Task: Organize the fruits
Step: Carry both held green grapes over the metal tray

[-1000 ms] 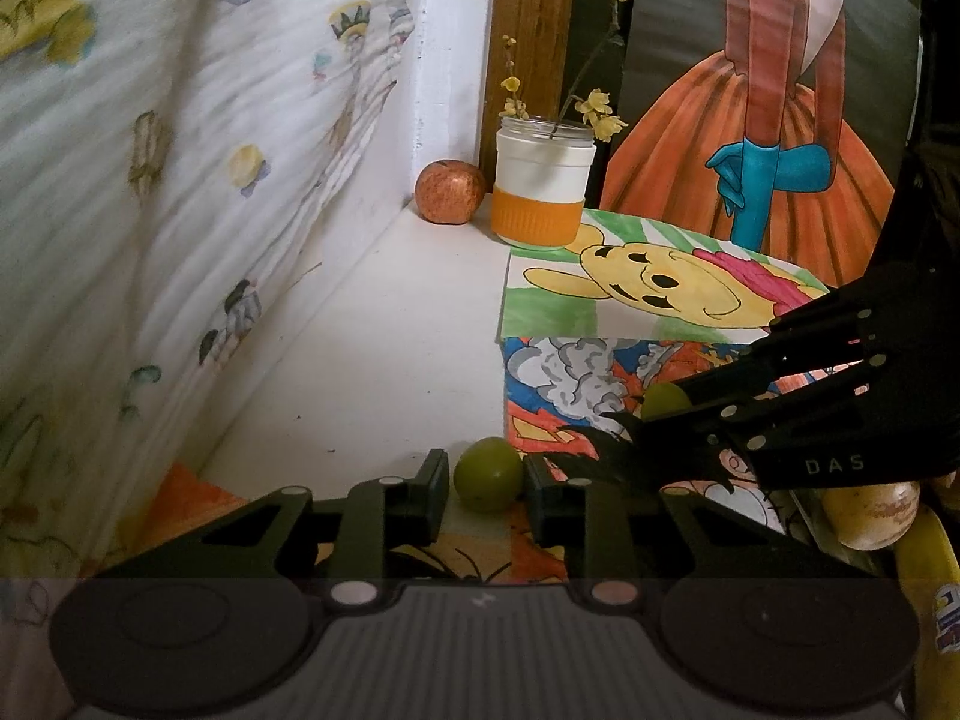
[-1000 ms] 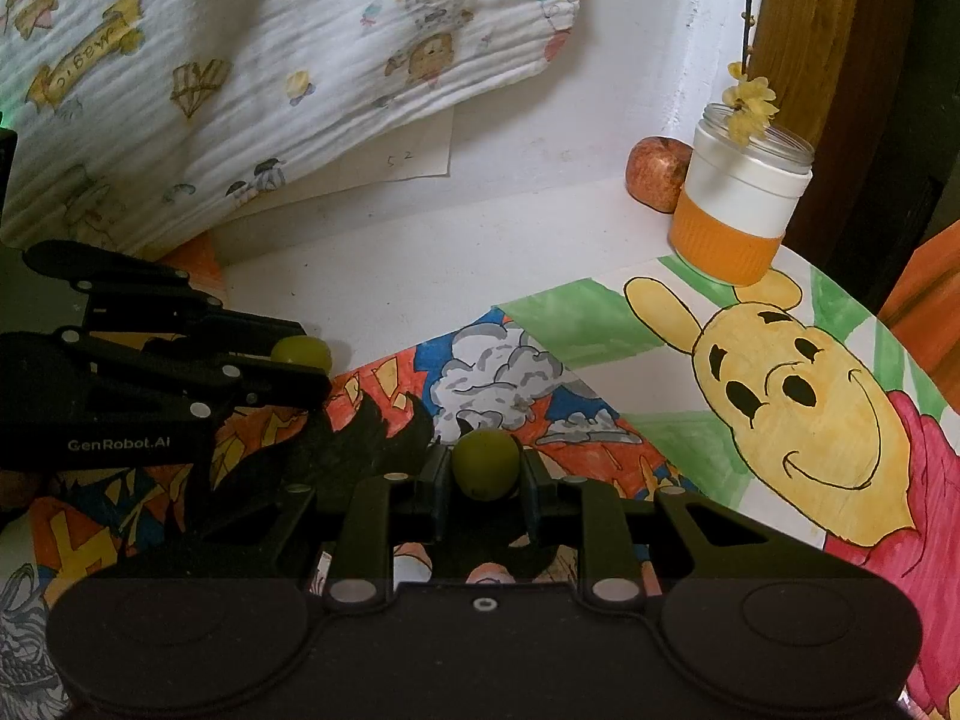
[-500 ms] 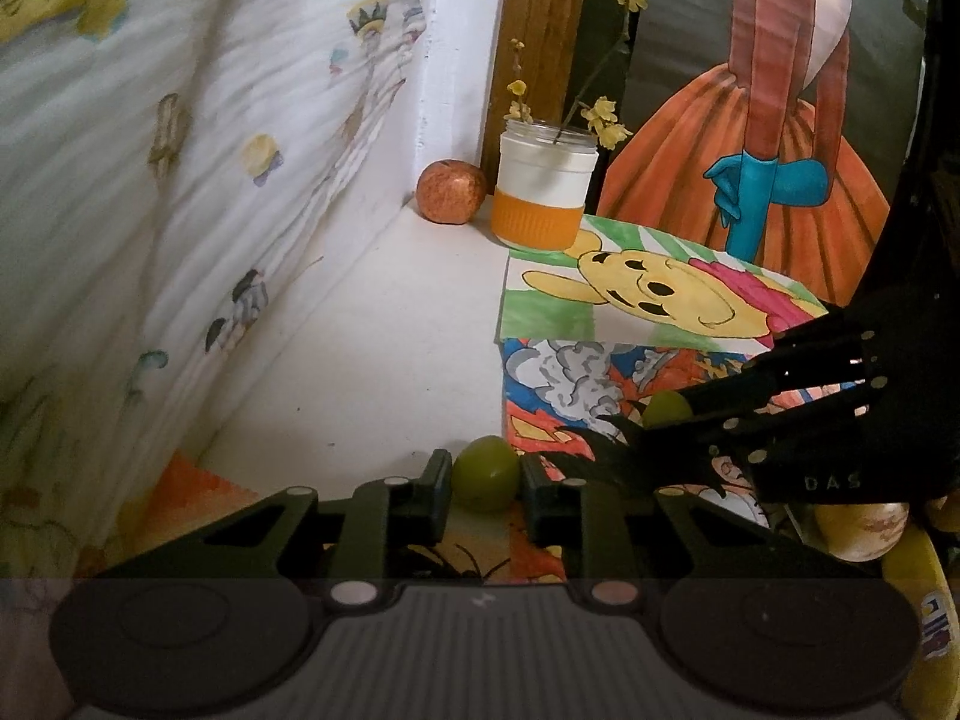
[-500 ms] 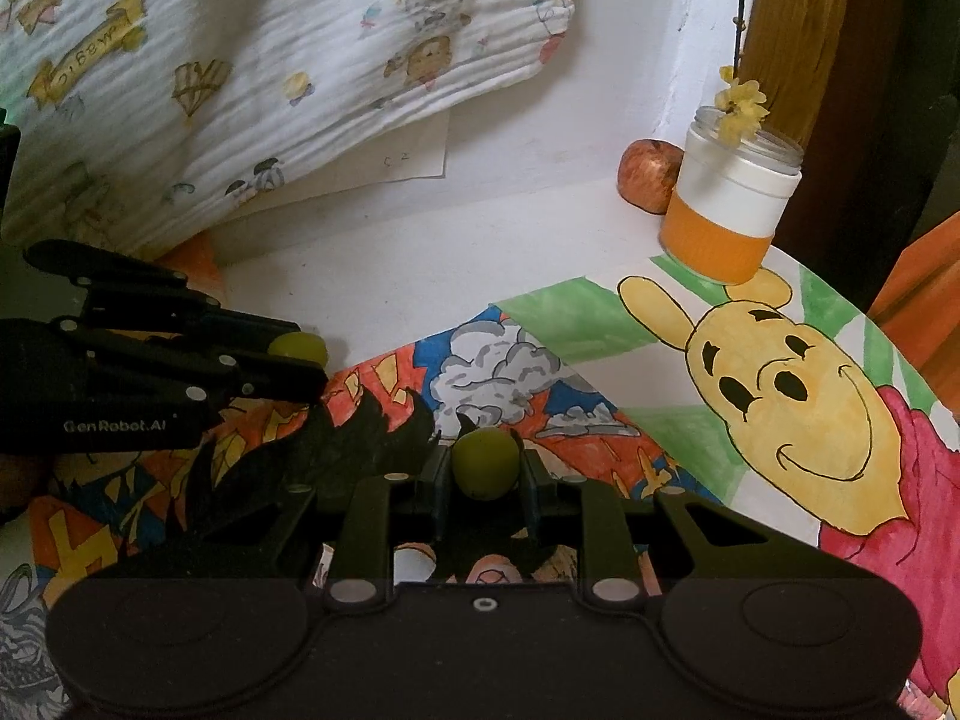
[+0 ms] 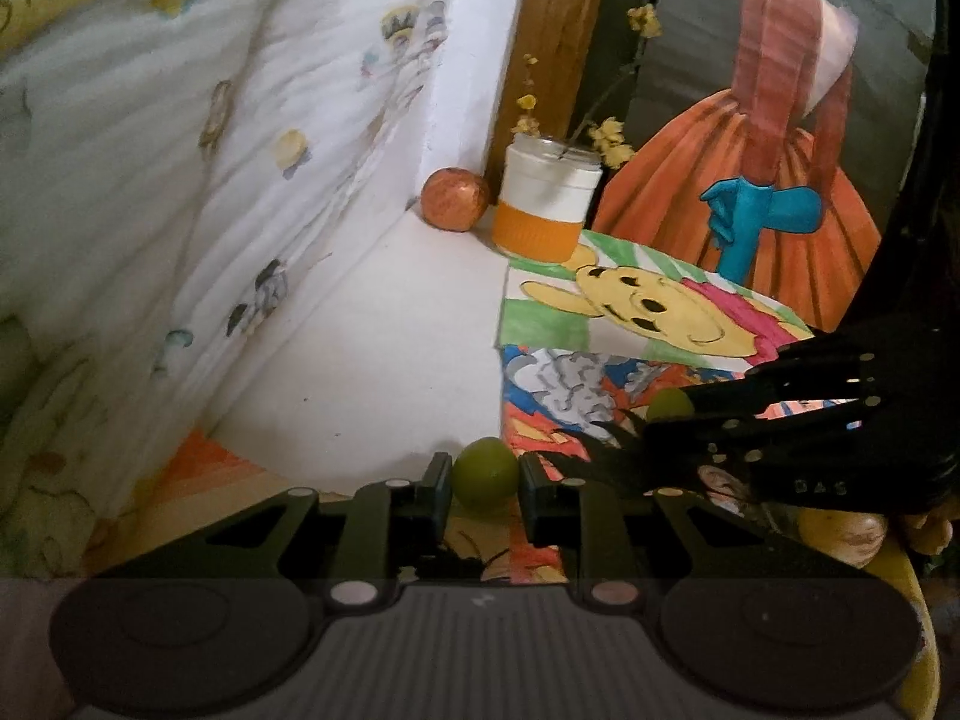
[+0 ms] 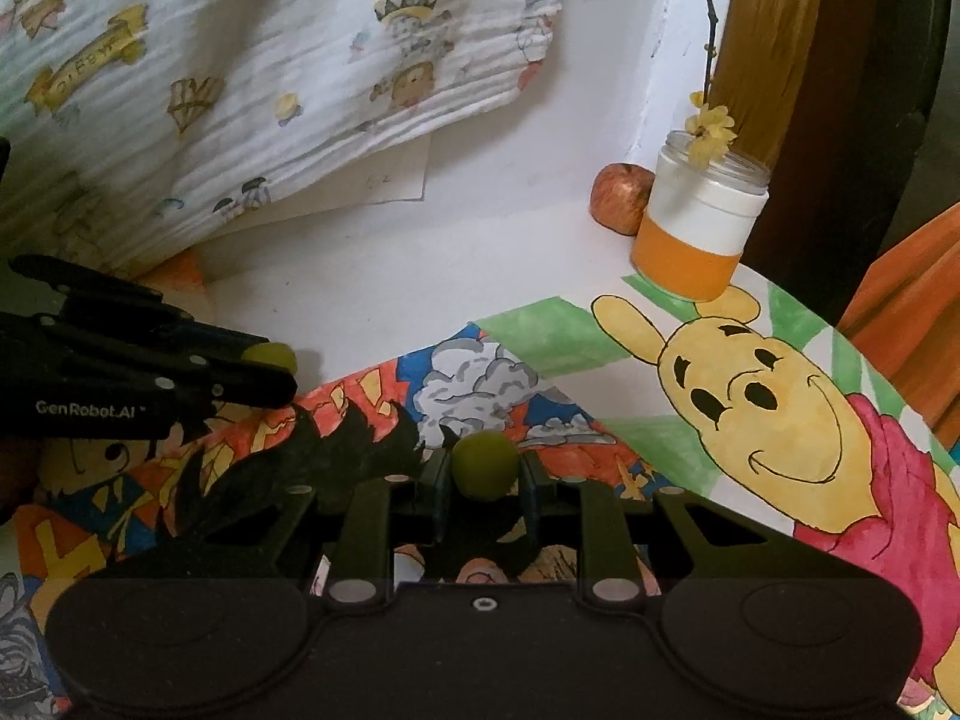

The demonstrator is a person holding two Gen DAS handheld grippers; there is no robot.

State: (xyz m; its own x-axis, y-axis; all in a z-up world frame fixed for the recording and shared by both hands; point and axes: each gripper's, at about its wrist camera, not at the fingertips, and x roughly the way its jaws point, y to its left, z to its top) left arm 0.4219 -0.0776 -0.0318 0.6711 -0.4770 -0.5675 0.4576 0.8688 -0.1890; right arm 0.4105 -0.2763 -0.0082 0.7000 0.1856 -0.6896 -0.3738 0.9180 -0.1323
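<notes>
Between the left tongs point(image 5: 485, 476) sits a small green fruit point(image 5: 485, 476), pinched from both sides, hovering over the near edge of the white worktop point(image 5: 384, 360) w/ an orange drawing corner just below-left. Right tongs point(image 6: 485, 474) are doing the same thing, pressed onto a second green fruit point(image 6: 485, 465) over the colourful cartoon drawing point(image 6: 480, 378). From the right cam you can see the left tongs off to the left side, fruit poking out at the tips. Red apple point(image 5: 454, 199) sits way back in the corner, touching or just beside the white/orange jar point(image 5: 547, 207) w/ yellow flower sprigs in it. Jar stands at the far edge of the yellow bear drawing point(image 6: 762, 396). Printed cloth point(image 6: 300, 72) hangs along the left. Bottom right in the left cam there's a yellowish round fruit point(image 5: 843, 535), partly hidden behind the right tongs, can't tell what kind.
</notes>
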